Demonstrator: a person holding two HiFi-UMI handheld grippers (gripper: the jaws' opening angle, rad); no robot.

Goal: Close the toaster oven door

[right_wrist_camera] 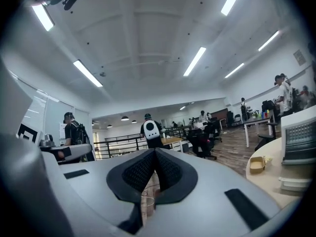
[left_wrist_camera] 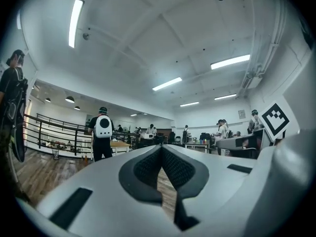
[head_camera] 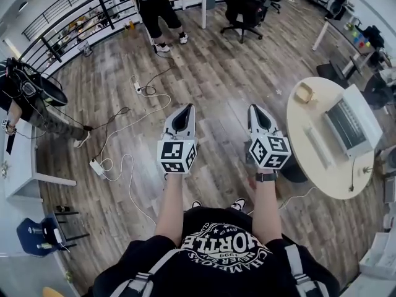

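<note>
My left gripper fills the lower frame: grey shell, dark pads, jaws closed tip to tip with nothing between them. It points level across a big room. A person with a white backpack stands left of centre beside a wooden table. A black railing runs along the far left above the wood floor. A marker cube sits at the right edge. Strip lights are lit overhead.

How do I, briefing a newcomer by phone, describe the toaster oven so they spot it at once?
Find the round pale table on the person's right. On its side away from the person sits the toaster oven, a white box with a grey front. It dwarfs the small tan tray that shares the table.
</note>
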